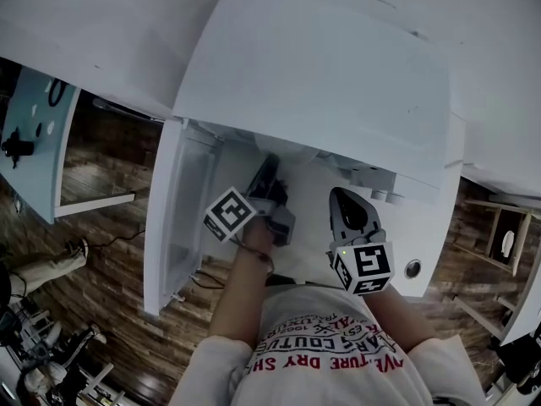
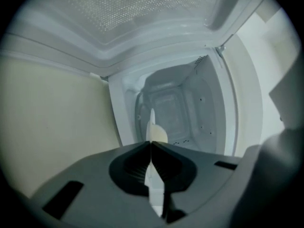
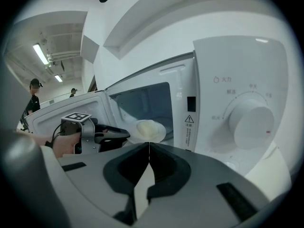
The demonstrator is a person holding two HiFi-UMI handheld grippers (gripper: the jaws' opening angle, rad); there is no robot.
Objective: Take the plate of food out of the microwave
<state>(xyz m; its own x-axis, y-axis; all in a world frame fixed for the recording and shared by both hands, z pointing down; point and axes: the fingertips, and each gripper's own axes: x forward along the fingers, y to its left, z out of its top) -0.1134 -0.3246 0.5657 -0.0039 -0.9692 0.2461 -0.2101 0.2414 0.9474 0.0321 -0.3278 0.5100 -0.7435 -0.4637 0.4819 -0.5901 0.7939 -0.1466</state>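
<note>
Right gripper (image 3: 149, 144) hanging back just outside microwave (image 3: 247, 70), jaws pressed together, holding nothing. Left gripper (image 2: 151, 143) pinching near rim of plate (image 3: 159, 137) at mouth of open cavity — whether resting or lifted, unclear. Pale food (image 3: 145, 126) sitting heaped mid-plate. Plate looking stiff, smooth, breakable, fairly light; one-edge grip risking tilt — keeping it level seems wise. Cavity back wall (image 2: 166, 109) showing bare behind.

Open microwave (image 1: 321, 83) ahead, door (image 1: 173, 218) swung out at its left, plate of food (image 3: 149, 131) in the cavity (image 2: 166, 108) mouth, left gripper (image 1: 269, 172) on its rim, right gripper (image 1: 338, 194) just right of it, dial (image 3: 249, 120) right of the cavity.
</note>
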